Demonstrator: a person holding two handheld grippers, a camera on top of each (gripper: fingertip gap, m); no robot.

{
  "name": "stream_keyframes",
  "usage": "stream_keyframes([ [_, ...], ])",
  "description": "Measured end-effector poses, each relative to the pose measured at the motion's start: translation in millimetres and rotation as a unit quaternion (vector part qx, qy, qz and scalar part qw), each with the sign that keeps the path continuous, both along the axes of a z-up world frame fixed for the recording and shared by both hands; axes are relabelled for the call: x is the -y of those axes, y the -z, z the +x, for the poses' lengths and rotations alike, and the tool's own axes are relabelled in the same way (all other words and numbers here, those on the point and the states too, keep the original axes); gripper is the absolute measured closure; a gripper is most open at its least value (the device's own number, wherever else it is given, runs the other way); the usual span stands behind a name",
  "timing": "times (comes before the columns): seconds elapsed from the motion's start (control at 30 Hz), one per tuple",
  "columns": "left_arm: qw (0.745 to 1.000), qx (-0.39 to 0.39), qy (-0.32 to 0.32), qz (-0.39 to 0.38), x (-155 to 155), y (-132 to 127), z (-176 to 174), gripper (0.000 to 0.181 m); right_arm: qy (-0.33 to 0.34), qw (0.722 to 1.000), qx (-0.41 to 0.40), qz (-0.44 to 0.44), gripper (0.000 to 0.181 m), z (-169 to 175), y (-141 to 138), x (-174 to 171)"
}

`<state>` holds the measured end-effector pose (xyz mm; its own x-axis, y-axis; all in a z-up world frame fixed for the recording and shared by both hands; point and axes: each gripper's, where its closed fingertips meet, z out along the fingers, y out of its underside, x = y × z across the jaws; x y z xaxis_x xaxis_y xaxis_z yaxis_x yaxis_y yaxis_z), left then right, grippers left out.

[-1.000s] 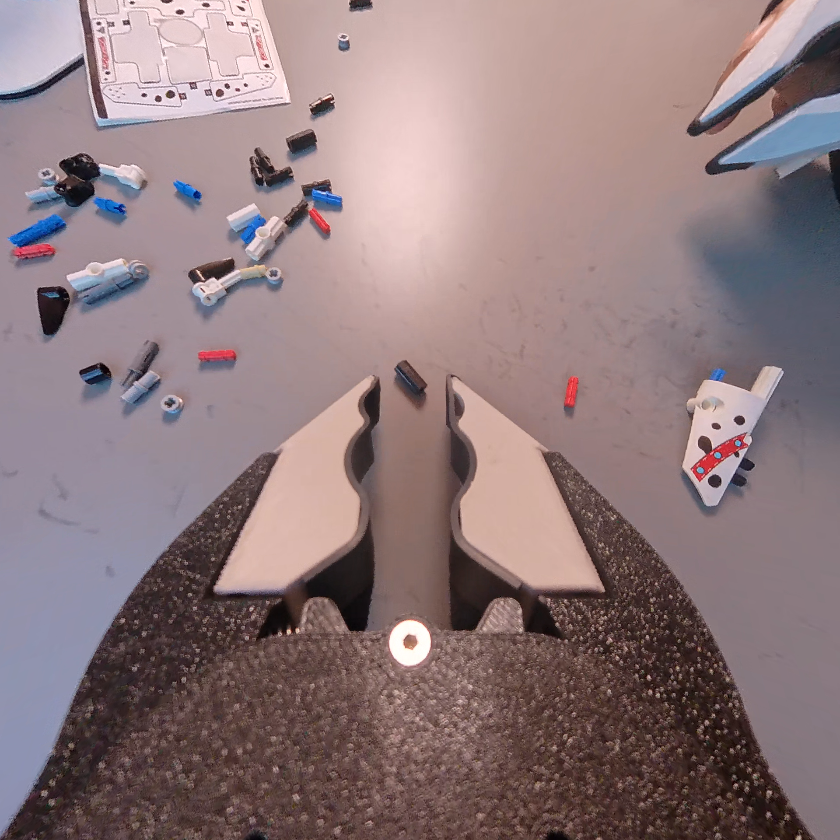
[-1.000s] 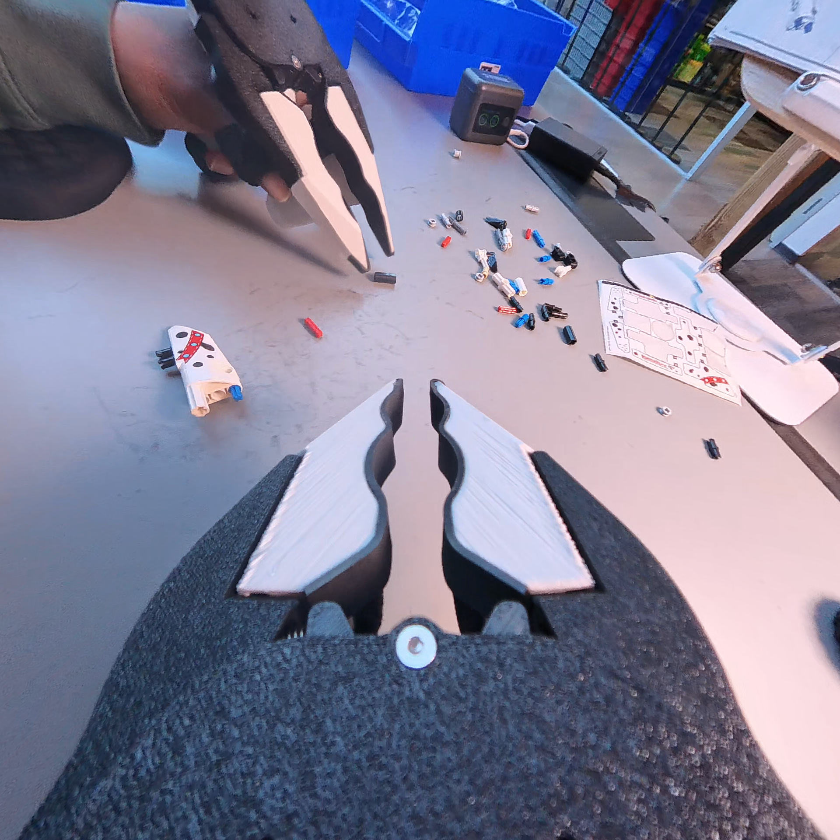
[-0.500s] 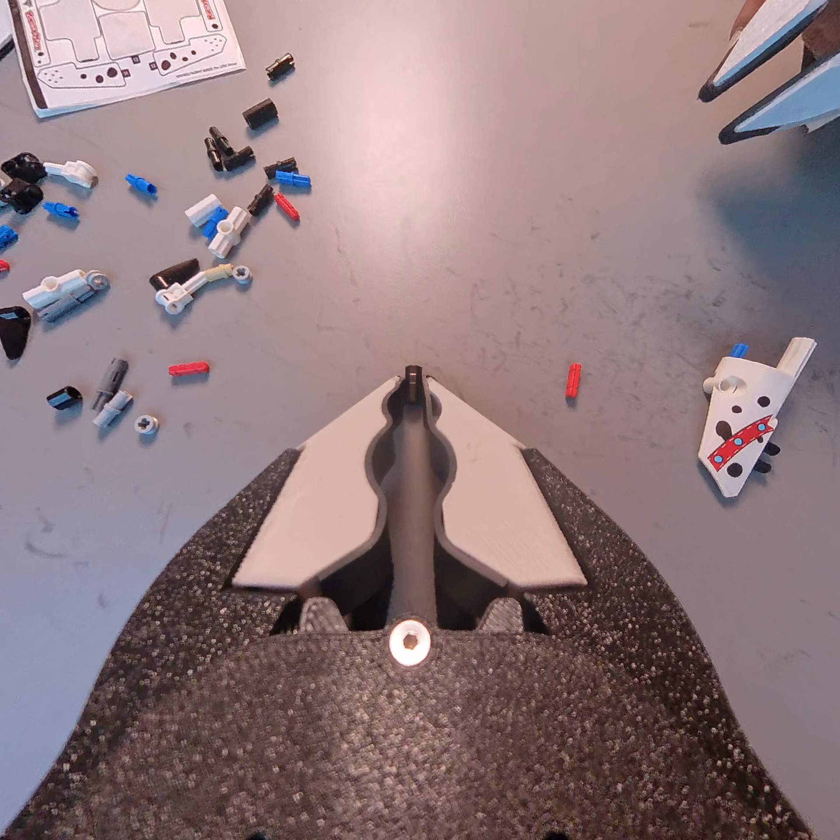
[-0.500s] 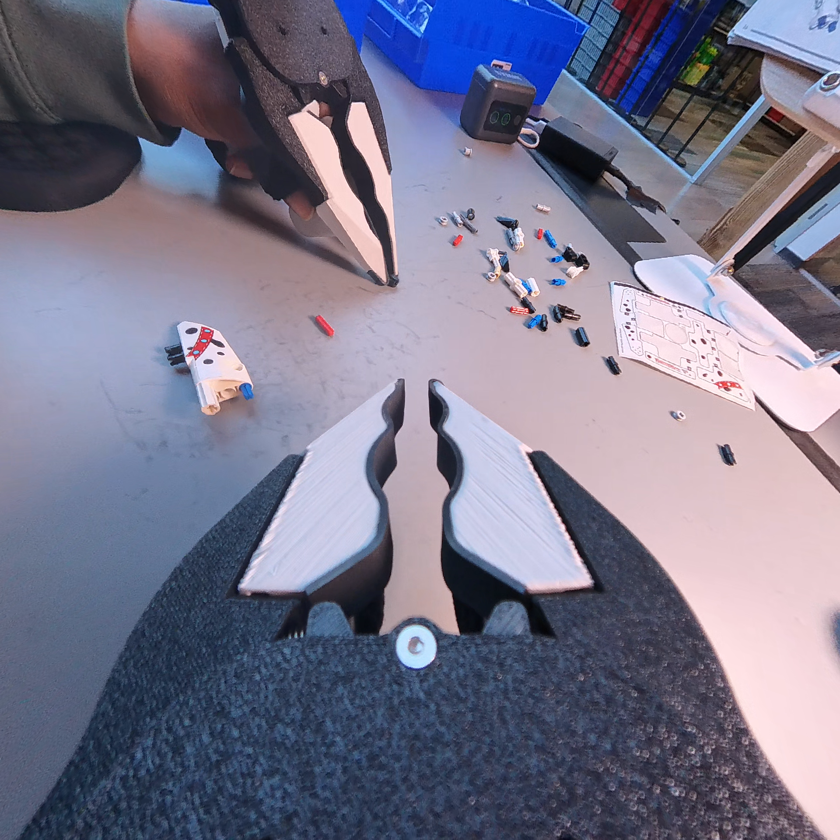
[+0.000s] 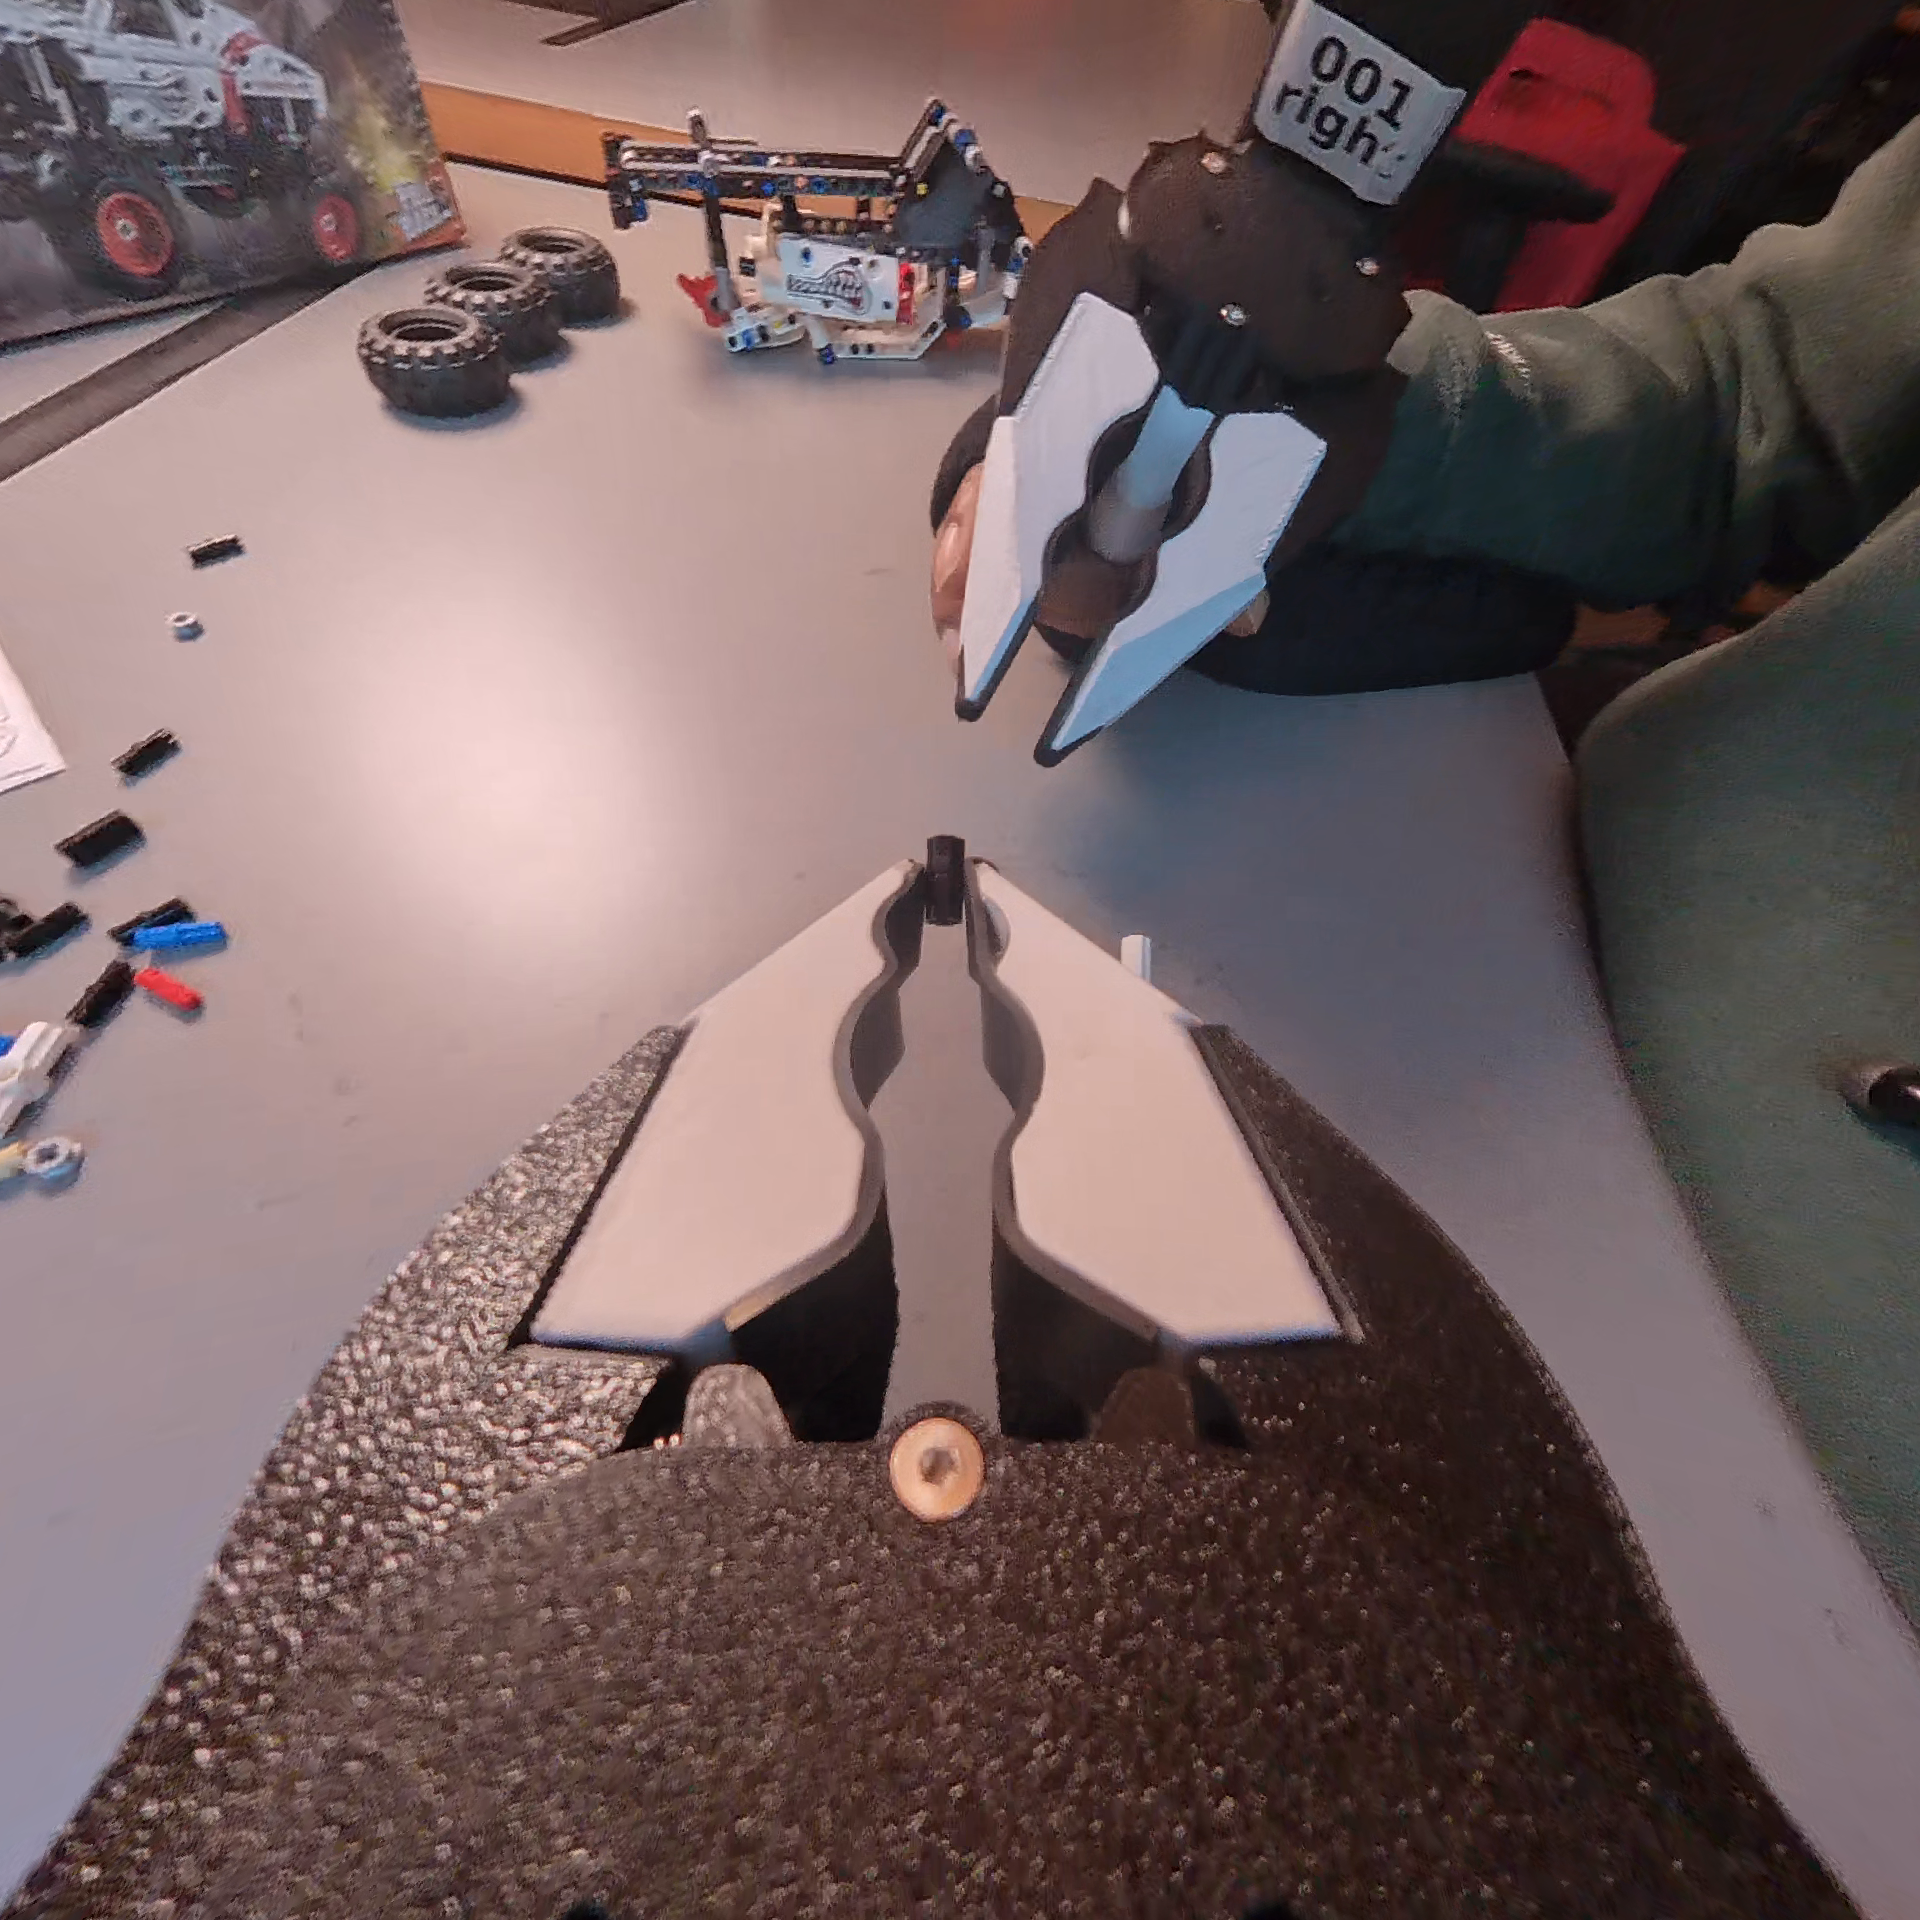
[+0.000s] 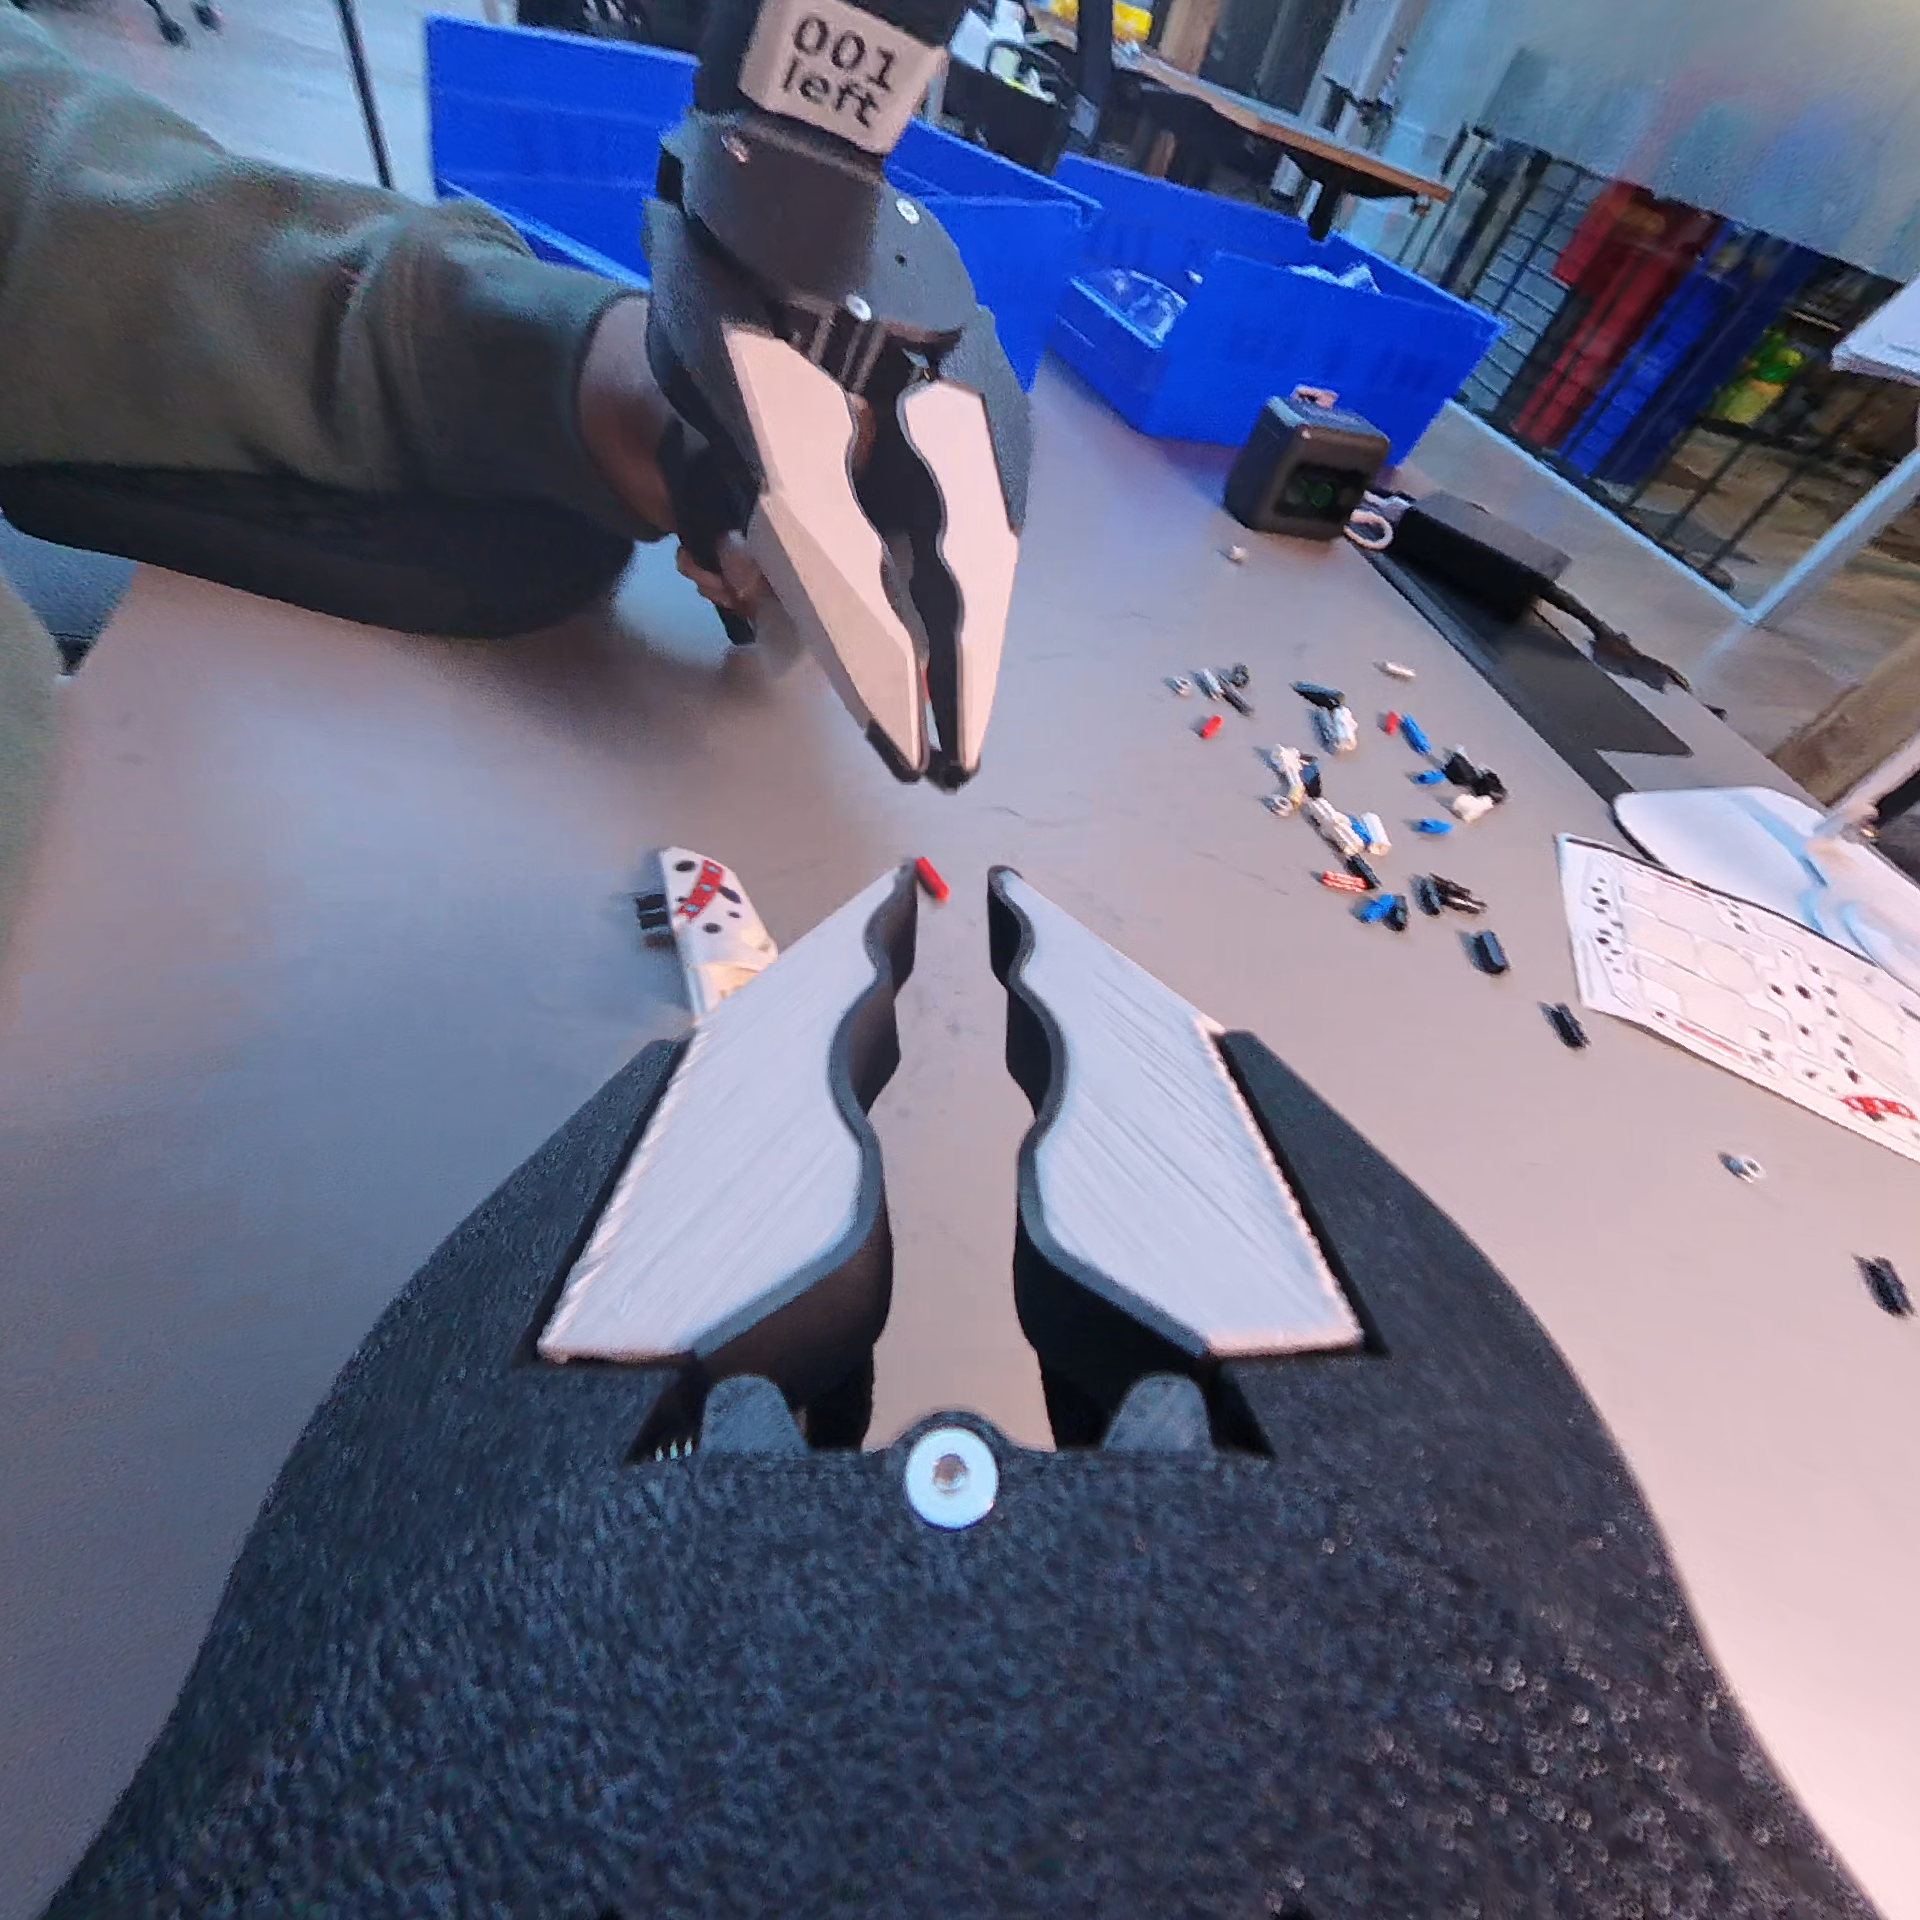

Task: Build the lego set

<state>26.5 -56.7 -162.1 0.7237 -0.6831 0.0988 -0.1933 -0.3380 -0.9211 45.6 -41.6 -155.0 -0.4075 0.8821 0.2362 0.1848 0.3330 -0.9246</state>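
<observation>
Lego pin point(image 5: 943, 881), small and black, is pinched upright at the tips of the left hand-held gripper point(image 5: 943, 883), lifted off the surface point(image 5: 623, 675). Right hand-held gripper point(image 6: 951, 883) hangs narrowly parted and empty, facing it, with the spotted white panel point(image 6: 712, 920) just to its left, so right's nearer.

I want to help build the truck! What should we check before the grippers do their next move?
1. Left hand-held gripper pinching the small black pin: ok.
2. Pin lifted off the grey table: ok, seen in the right wrist view.
3. Right hand-held gripper open and empty: ok.
4. Spotted white panel piece within view, lying free: ok.
5. Red pin lying on the table ahead of the right fingertips: ok.
6. Pin held straight enough to push in: cannot tell.
</observation>
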Motion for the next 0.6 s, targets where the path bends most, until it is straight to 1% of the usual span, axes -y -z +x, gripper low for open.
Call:
stream_keyframes([
  [0.13,1.0,-0.007,0.029,0.004,5,2,15,0.174,-0.034,0.999,-0.004,-0.018,0.168,4,-3,13],
  [0.37,0.999,-0.009,0.038,0.008,7,2,20,0.174,-0.047,0.999,-0.003,-0.022,0.167,4,-4,18],
  [0.6,0.998,-0.006,0.056,0.014,11,0,28,0.174,-0.054,0.998,0.009,-0.009,0.168,5,3,21],
])
